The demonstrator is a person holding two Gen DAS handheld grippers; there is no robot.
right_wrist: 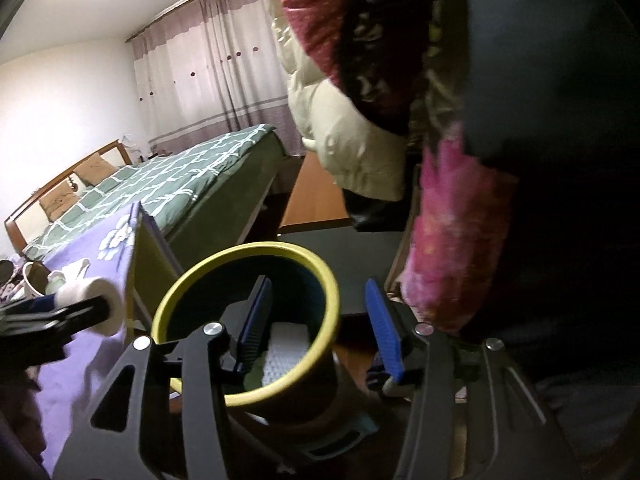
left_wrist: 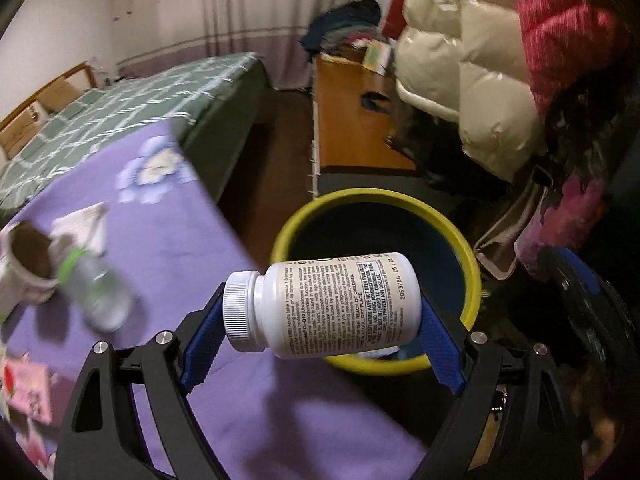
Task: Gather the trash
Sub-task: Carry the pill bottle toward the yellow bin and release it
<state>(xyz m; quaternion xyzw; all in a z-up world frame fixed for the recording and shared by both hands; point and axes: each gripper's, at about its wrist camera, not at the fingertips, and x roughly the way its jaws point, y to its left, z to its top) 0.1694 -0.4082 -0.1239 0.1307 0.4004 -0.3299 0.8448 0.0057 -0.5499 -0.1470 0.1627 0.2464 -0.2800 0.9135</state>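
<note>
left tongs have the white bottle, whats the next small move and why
Probably carry the left tongs a little further over the yellow-rimmed bin, then open. The white bottle, clamped sideways, hangs above the near rim, only partly over the opening.

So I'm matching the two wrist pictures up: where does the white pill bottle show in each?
Left wrist: the white pill bottle lies sideways at centre, clamped between the left gripper's blue pads, in front of the bin.
Right wrist: the bottle sits at the left edge, end-on, over the purple cloth.
Shared landmark: the yellow-rimmed bin.
</note>
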